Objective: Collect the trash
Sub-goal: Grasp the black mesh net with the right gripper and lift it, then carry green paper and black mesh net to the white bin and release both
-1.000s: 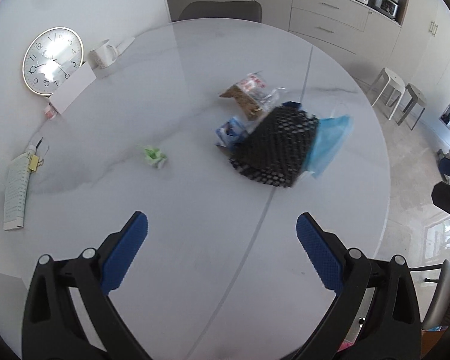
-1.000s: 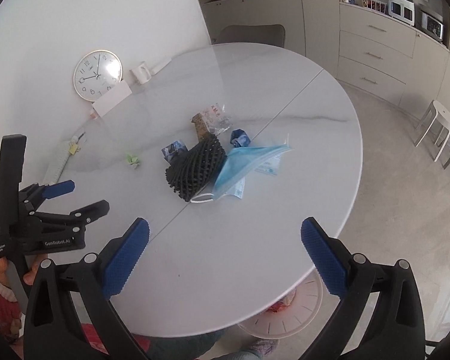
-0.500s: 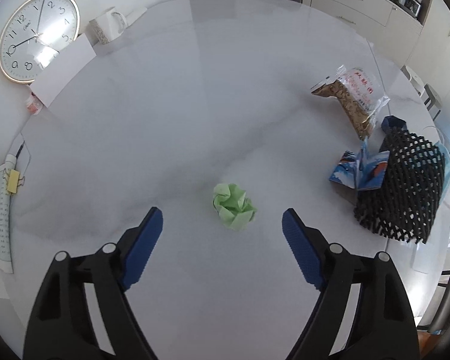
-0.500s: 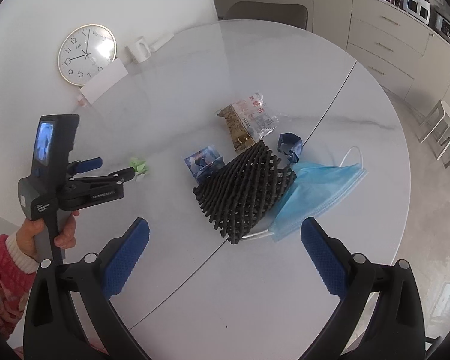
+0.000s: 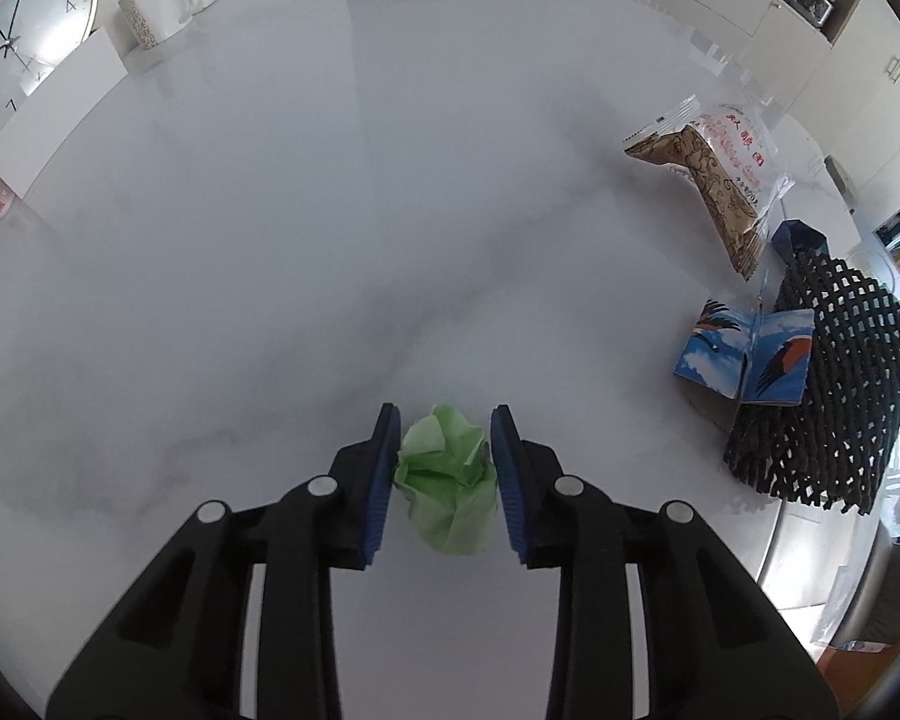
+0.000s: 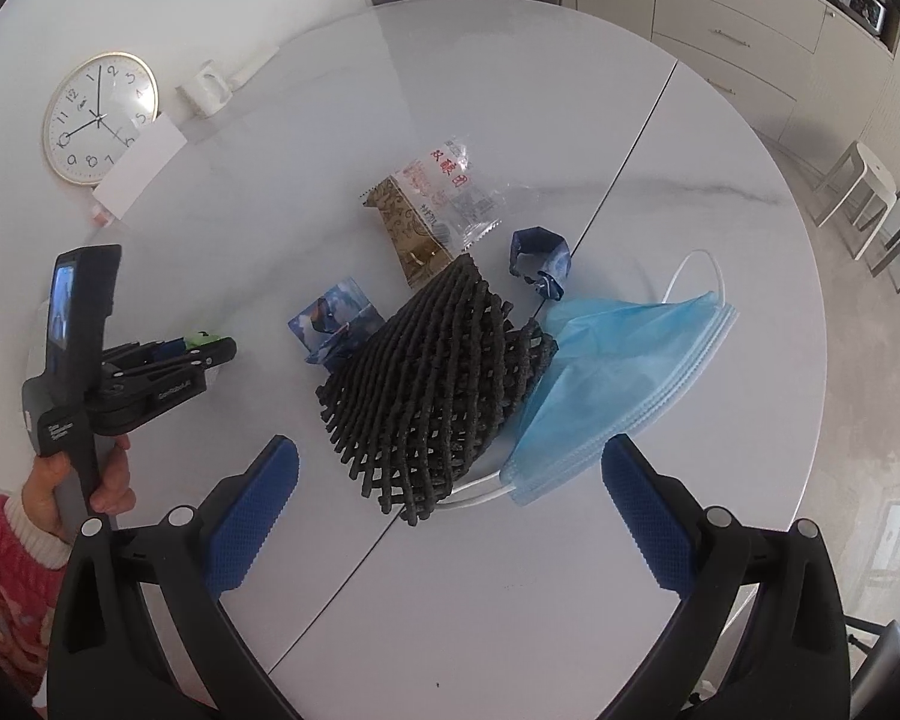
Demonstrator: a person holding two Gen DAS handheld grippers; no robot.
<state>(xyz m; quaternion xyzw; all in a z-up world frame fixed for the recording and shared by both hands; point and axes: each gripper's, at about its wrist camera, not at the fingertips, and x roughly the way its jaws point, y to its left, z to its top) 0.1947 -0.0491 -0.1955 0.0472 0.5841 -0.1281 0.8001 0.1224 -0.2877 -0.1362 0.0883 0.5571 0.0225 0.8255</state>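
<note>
The left gripper [image 5: 444, 468] clamps a crumpled green paper wad [image 5: 447, 477] on the white table [image 5: 330, 210]; the right gripper [image 6: 450, 516] (jaws wide apart) hangs before black foam netting [image 6: 438, 378] overlapping a blue mask [image 6: 624, 372]

We see the clock [image 5: 12, 54] cut off by the left edge, and the black net [image 6: 438, 384] hides part of the blue mask [image 6: 624, 372].

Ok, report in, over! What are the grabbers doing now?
Left hand-held gripper shut on green paper wad. Right hand-held gripper open, above black foam net. Nothing in the way.
</note>
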